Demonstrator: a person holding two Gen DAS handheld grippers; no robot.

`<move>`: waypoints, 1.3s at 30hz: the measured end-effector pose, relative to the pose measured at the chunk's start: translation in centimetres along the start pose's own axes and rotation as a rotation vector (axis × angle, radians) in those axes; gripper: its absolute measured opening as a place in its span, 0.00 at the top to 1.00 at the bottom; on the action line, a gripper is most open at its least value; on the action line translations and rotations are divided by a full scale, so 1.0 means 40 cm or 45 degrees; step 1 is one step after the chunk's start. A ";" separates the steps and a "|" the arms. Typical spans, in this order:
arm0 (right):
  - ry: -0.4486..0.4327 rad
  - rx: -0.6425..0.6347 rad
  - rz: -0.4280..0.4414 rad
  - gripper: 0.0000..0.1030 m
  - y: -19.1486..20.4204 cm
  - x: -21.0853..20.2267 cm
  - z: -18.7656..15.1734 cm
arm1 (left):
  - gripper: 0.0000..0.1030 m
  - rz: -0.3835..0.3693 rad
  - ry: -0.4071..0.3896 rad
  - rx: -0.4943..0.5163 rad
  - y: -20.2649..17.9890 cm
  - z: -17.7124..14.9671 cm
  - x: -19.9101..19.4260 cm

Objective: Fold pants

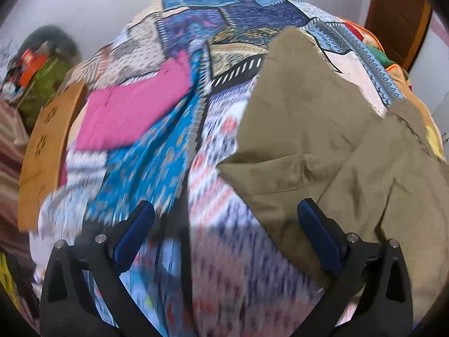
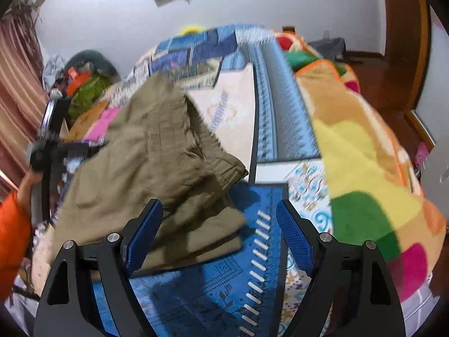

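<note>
Olive pants (image 1: 322,146) lie rumpled, seemingly half-folded, on patchwork bedspread (image 1: 157,146)

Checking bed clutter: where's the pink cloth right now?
The pink cloth lies on the patterned bedspread, left of the olive pants in the left wrist view, beside the wooden board at the bed's left edge.

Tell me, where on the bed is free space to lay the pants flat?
Free: patchwork bedspread between pink cloth and olive pants; also the blue patch between the pants and the bright blanket. That blanket crowds the right side.
</note>
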State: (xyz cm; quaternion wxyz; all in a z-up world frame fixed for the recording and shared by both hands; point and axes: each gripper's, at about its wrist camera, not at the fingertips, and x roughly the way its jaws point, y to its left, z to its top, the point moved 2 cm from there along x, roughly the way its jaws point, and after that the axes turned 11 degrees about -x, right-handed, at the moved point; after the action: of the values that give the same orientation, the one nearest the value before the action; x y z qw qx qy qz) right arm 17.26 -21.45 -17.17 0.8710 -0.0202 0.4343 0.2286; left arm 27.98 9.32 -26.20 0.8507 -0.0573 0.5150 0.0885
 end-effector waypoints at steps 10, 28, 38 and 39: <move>-0.050 -0.148 0.070 0.23 0.102 -0.057 -0.009 | 0.00 -0.243 0.103 -0.135 0.008 -0.209 -0.143; -0.057 -0.182 0.127 0.73 0.128 -0.012 0.001 | 0.82 -0.248 -0.049 0.102 -0.072 -0.162 -0.215; 0.019 -0.165 0.066 0.78 0.080 0.014 -0.056 | 0.78 -0.112 -0.018 0.003 0.076 -0.209 -0.165; 0.022 -0.168 0.049 0.78 0.076 0.012 -0.059 | 0.78 -0.090 -0.003 -0.012 0.093 -0.215 -0.160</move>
State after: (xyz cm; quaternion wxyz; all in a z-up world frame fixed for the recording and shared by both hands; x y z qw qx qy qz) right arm 14.47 -19.10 -18.49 0.8594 -0.0712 0.4262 0.2733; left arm 16.86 10.76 -24.52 0.8536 -0.0795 0.5112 0.0608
